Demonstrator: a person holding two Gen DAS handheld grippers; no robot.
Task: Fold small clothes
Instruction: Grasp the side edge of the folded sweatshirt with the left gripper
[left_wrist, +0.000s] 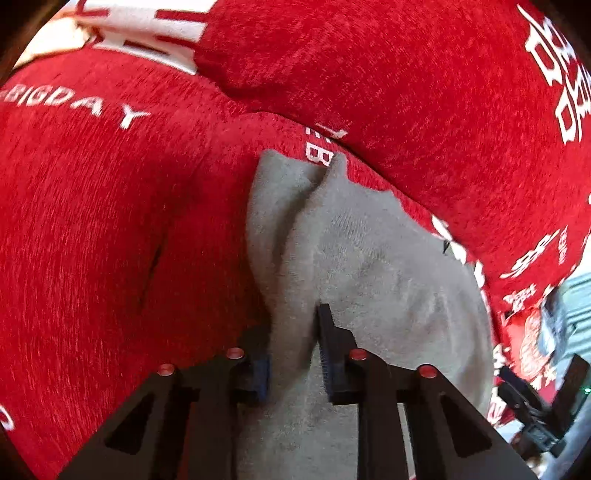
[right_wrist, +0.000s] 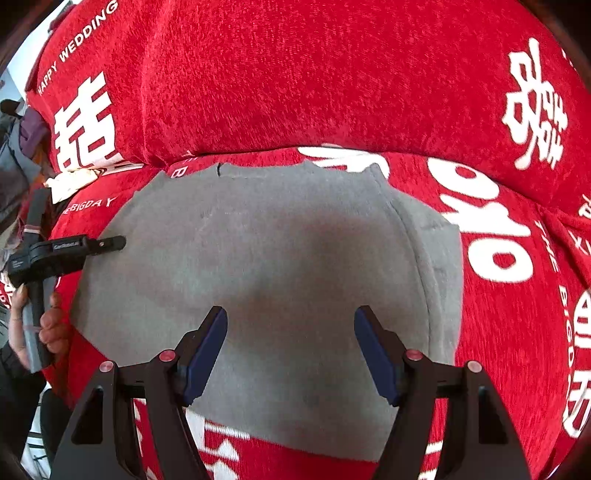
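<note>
Gray garment (right_wrist: 280, 258) — soft, matt fleece; red cover (right_wrist: 295, 74) — plush, fuzzy chenille-like cloth.

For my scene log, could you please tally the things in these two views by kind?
Grey garments: 1, the grey garment
Red printed covers: 1, the red cover
Grippers: 2, the left gripper pinching the cloth, the right gripper open above it
Total: 4

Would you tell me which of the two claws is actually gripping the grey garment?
The left claw: it pinches a fold of the grey fleece garment, while the right claw hangs open above it.
</note>
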